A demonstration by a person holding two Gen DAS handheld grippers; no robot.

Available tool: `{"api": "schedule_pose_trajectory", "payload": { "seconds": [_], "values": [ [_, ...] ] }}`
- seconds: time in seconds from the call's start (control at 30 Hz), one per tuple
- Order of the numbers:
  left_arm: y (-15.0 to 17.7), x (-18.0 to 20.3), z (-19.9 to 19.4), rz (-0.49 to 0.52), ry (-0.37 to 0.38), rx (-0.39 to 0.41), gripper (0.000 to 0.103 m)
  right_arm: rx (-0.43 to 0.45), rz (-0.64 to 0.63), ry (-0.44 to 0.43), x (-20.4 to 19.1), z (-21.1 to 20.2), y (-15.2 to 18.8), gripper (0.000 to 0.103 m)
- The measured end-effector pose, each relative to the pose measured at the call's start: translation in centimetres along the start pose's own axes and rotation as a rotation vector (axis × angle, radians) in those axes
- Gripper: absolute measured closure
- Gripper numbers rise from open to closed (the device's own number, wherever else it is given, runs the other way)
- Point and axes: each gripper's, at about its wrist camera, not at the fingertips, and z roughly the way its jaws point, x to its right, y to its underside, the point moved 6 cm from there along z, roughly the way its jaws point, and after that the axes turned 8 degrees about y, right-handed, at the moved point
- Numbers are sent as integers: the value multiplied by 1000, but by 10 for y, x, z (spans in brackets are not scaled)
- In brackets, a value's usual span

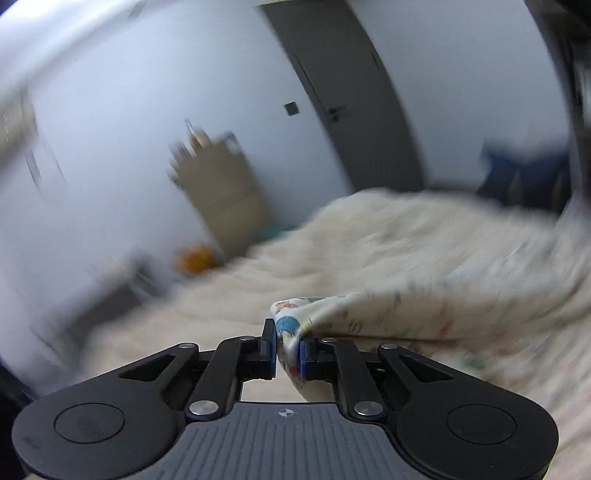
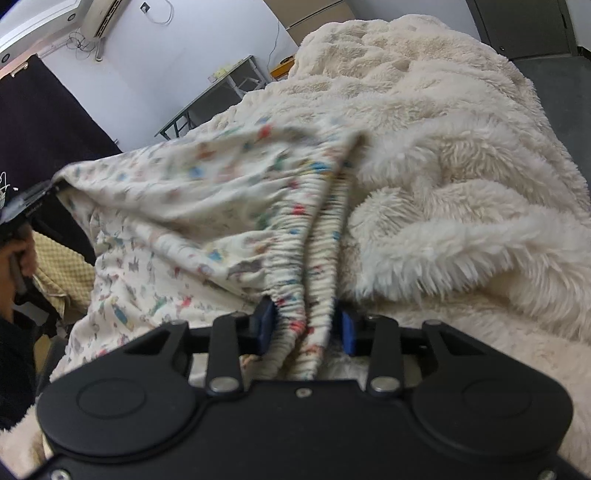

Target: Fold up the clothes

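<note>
Your left claw (image 1: 287, 352) is nearly closed, its blue pads pinching a bunched corner of the printed garment (image 1: 388, 314). The cloth is cream with small coloured cartoon figures; from that corner it runs off to the right, lifted just above the fleece blanket (image 1: 369, 236) on the bed. The left wrist view is heavily blurred. Behind the bed you have a tall cardboard box (image 1: 225, 192) against the white wall, something orange (image 1: 195, 260) low beside it, and a grey door (image 1: 343, 92) further right.

In the right wrist view, your left claw (image 2: 40, 199) shows at the far left edge, gripping the garment's (image 2: 177, 192) far corner, with the cloth stretched between your two tools and sagging toward the blanket (image 2: 461, 166). A metal-framed desk (image 2: 218, 92) stands by the wall beyond, under an air conditioner (image 2: 103, 16).

Your right claw (image 2: 306, 328) is partly closed and holds the gathered elastic waistband (image 2: 317, 229), two ribbed bands passing between the blue pads. The fluffy blanket lies heaped just right of the waistband, touching it.
</note>
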Motion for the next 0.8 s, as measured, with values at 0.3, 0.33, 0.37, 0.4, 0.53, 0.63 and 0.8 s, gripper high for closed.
{"api": "schedule_pose_trajectory", "payload": {
  "seconds": [0.3, 0.33, 0.37, 0.4, 0.53, 0.63, 0.8],
  "values": [
    [19, 2, 14, -225, 66, -58, 38, 3, -22, 25, -3, 1, 2, 63],
    [29, -8, 19, -368, 152, -73, 33, 3, -23, 25, -3, 1, 2, 63],
    [50, -14, 24, -520, 235, -99, 30, 4, -23, 24, -3, 1, 2, 62],
    [72, -21, 30, -672, 318, -126, 30, 4, -23, 24, -3, 1, 2, 62],
    [135, -20, 30, -953, 521, -171, 27, 5, -34, 34, -5, 1, 2, 62],
    [166, 18, 31, -1077, 723, -198, 26, 6, -30, 30, -4, 0, 2, 61],
    [172, 63, 56, -1323, 936, -196, 27, 8, -26, 33, -4, 1, 1, 61]
  ]
}}
